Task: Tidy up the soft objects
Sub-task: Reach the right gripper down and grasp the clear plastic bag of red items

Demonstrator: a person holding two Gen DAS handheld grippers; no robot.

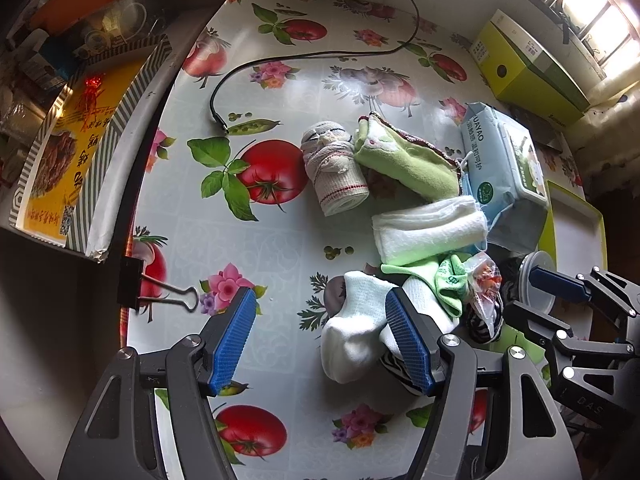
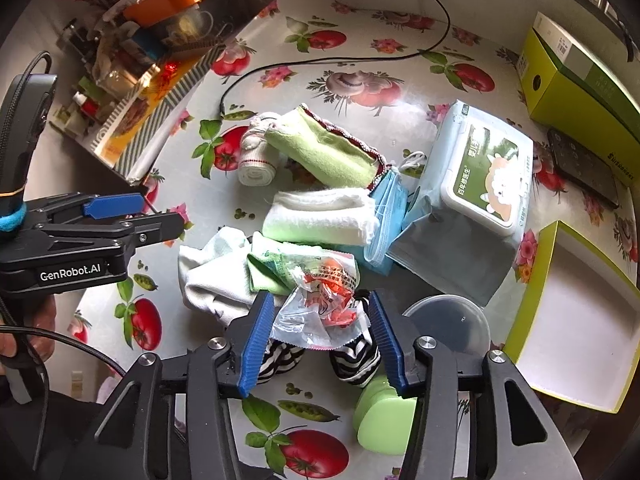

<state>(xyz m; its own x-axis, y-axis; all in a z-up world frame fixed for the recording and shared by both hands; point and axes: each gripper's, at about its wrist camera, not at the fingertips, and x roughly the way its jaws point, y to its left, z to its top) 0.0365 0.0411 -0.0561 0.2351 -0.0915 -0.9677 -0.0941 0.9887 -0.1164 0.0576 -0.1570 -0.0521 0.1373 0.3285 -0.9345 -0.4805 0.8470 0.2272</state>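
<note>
Soft objects lie heaped on the floral counter (image 2: 360,60): largest, the wipes pack (image 2: 472,200), then the green cloth (image 2: 324,152), white folded towel (image 2: 320,216), bandage roll (image 2: 256,160), white socks (image 1: 356,320), striped socks (image 2: 356,356) and a crinkled plastic wrapper (image 2: 324,300). My right fingers (image 2: 320,344) are spread wide around the wrapper and striped socks, gripping nothing; I judge I'm about to close on one. My left fingers (image 1: 320,340) are also released, one beside the white socks. The wrapper hides much of the striped socks, so I can't tell how they lie.
</note>
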